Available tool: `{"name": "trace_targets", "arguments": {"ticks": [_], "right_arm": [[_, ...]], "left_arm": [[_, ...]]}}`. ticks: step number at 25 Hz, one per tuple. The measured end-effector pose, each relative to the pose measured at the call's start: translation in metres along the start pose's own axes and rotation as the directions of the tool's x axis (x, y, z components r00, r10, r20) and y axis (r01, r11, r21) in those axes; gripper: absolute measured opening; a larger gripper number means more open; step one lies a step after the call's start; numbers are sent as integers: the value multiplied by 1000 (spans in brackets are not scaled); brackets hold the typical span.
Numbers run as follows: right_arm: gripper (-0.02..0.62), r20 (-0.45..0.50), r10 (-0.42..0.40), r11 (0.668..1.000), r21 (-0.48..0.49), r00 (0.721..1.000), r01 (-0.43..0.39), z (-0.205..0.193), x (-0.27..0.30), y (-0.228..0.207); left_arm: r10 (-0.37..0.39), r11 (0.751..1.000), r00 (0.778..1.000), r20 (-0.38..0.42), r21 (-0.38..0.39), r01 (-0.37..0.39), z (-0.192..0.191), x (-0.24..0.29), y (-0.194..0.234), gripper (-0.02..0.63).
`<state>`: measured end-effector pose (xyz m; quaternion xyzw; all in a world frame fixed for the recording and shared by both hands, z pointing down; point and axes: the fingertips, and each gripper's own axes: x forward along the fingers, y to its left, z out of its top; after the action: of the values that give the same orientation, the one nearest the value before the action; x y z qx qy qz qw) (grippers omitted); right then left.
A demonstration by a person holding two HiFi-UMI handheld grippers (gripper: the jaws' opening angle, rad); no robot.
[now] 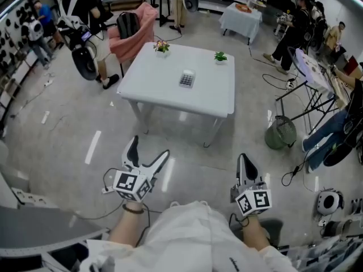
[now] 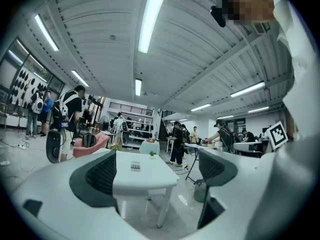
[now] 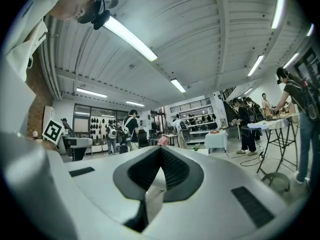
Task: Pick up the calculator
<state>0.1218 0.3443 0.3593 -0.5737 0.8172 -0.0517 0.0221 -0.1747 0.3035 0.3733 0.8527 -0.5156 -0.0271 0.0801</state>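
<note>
Grey calculator (image 1: 187, 79) flat on white table (image 1: 153, 84)

A calculator (image 1: 187, 79) lies near the middle of a white table (image 1: 161, 92), with two plants (image 1: 162, 47) at its far edge. Nearer, over the floor (image 1: 68, 129), the left gripper (image 1: 150, 147) has its jaws apart and the right gripper (image 1: 244, 158) has them together.

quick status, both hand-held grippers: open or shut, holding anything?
left hand-held gripper: open, nothing between the jaws.
right hand-held gripper: shut, holding nothing.
calculator: on the white table, far from both.
</note>
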Motion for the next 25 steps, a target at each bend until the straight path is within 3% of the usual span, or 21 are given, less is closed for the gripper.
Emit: {"name": "trace_targets", "arguments": {"ticks": [5, 16, 25], "right_arm": [[17, -3, 5, 1000, -4, 1000, -5, -6, 2, 21], [17, -8, 13, 1000, -13, 1000, -13, -8, 11, 34], [17, -3, 26, 1000, 13, 1000, -26, -18, 38, 12]], "left_arm": [[-19, 1000, 1000, -6, 8, 19, -1, -9, 11, 494], [-57, 997, 998, -13, -62, 56, -9, -9, 17, 497], [-41, 999, 998, -49, -14, 41, -15, 26, 18, 497]]}}
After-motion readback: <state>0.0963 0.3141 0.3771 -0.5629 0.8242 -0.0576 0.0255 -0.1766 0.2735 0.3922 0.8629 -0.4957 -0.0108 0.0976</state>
